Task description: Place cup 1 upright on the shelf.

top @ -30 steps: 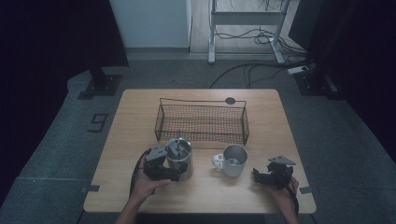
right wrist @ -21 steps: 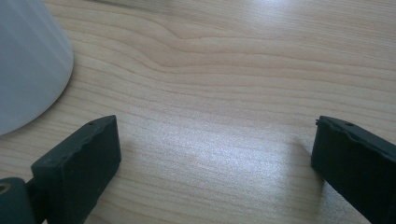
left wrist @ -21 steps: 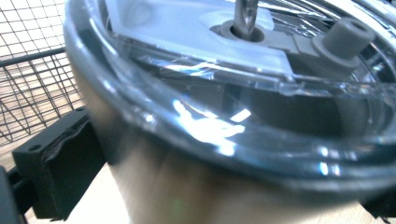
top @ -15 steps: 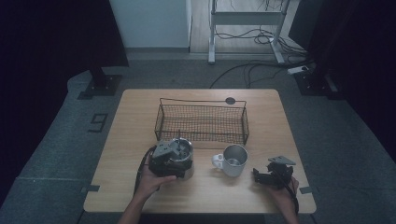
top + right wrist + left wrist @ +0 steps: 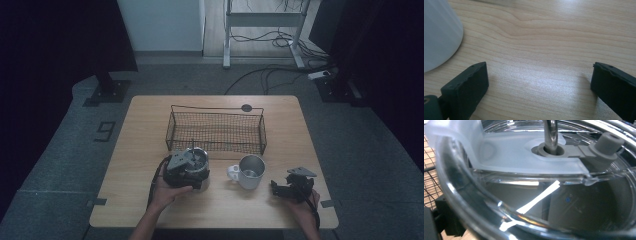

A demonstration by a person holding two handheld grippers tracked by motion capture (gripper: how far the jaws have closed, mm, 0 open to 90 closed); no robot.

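Here | left gripper (image 5: 184, 170) pressed against clear lidded jug (image 5: 195, 159) (grip state unclear) near basket (image 5: 216, 131) | right gripper (image 5: 292, 186) open, resting on worktop (image 5: 150, 125) | risk: jug tips into mug (image 5: 250, 171)

A light wooden table (image 5: 150, 150) stands on a grey carpeted floor (image 5: 60, 165) in a dim room. Beyond it a white wall (image 5: 160, 25) meets the floor, with a metal frame (image 5: 265, 20) and loose cables (image 5: 270, 75) at far right, and dark curtains (image 5: 50, 40) on both sides.
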